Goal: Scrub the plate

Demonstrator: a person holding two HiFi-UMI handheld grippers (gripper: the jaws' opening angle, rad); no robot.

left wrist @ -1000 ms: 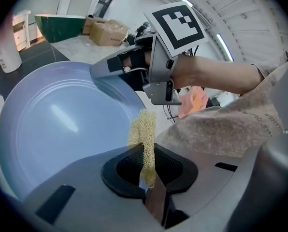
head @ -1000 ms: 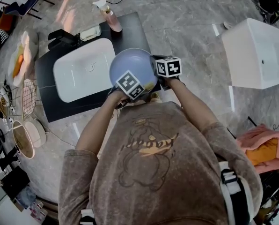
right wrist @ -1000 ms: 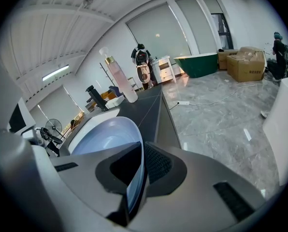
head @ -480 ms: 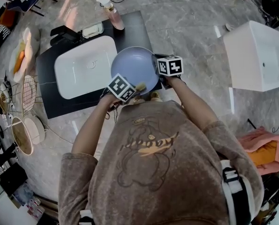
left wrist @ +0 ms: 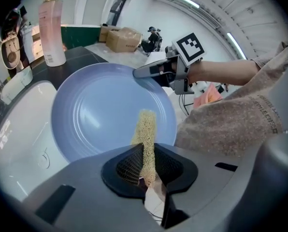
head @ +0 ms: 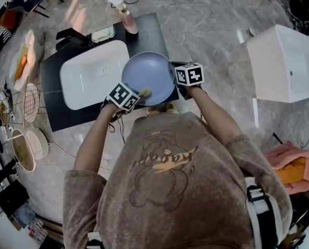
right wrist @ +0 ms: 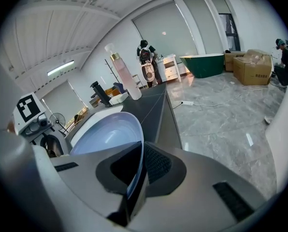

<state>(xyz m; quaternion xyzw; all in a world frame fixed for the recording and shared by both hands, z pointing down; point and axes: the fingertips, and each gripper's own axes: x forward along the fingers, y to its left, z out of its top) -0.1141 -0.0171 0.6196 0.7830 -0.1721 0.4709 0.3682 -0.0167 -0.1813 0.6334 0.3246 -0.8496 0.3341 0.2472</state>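
Observation:
A round blue plate is held tilted over the black counter, beside the white basin. My right gripper is shut on its right rim; in the right gripper view the rim runs between the pads. My left gripper is shut on a tan mesh scrubber at the plate's near edge. In the left gripper view the scrubber sticks out of the jaws and lies against the plate's face, with the right gripper at the far rim.
A white basin is set into the black counter, with a black faucet, a soap dish and a pink pump bottle behind it. A white tub stands at the right. Wire rack and bowls lie at the left.
My left gripper has slid to the left with the scrubber, from over the plate's middle to its near left edge. The plate and the right gripper have stayed put.

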